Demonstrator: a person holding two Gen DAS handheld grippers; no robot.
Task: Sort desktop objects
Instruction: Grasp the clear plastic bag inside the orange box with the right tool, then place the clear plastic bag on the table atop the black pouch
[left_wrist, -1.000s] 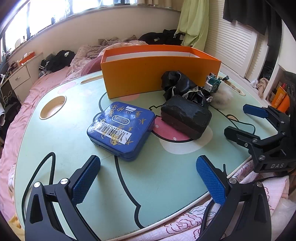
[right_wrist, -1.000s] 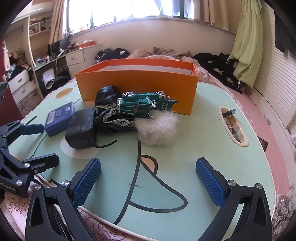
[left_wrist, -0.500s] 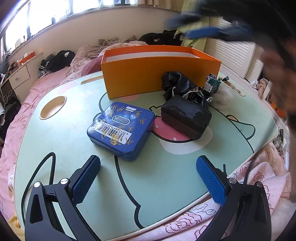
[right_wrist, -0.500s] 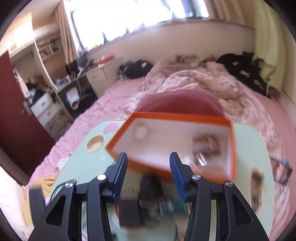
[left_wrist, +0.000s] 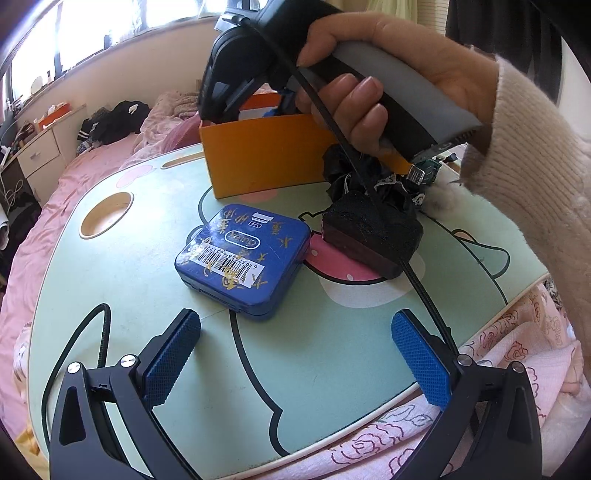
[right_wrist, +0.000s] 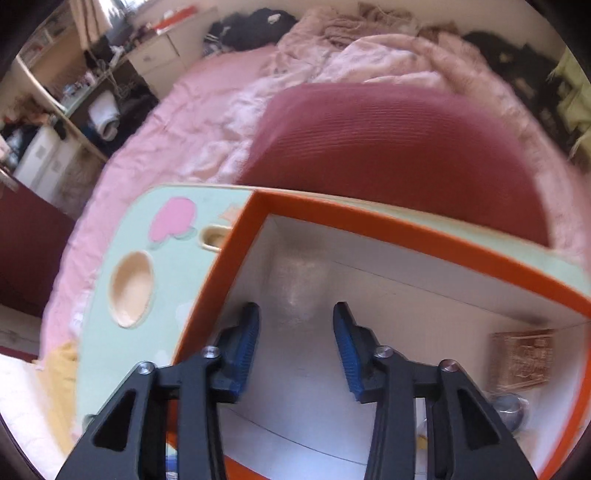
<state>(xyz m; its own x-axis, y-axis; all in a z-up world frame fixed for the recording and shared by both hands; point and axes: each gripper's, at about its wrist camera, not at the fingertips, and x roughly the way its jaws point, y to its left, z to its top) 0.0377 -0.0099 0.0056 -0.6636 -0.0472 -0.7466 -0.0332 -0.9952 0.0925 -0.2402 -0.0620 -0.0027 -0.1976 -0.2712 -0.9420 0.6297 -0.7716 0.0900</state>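
In the left wrist view my left gripper (left_wrist: 295, 358) is open and empty, low over the green table's (left_wrist: 122, 288) near edge. Ahead lie a blue tin (left_wrist: 243, 254), a black pouch (left_wrist: 373, 236), black cloth (left_wrist: 347, 173) and a green toy car (left_wrist: 424, 171). The orange box (left_wrist: 258, 162) stands behind them. A hand holds my right gripper high over the box. In the right wrist view my right gripper (right_wrist: 295, 339) is partly open over the box's (right_wrist: 369, 218) white inside, around a blurred clear cup-like thing (right_wrist: 299, 288); I cannot tell whether it holds it.
Inside the box a brown patterned case (right_wrist: 524, 358) and a small metal thing (right_wrist: 509, 406) lie at the right. The table has an oval cup recess (left_wrist: 107, 214). A cable (left_wrist: 74, 350) runs along the table's left near side. Pink bedding (right_wrist: 207, 110) surrounds the table.
My right gripper has risen from the table's near edge, narrowed its fingers, and moved over the orange box, looking down into it. My left gripper has not moved.
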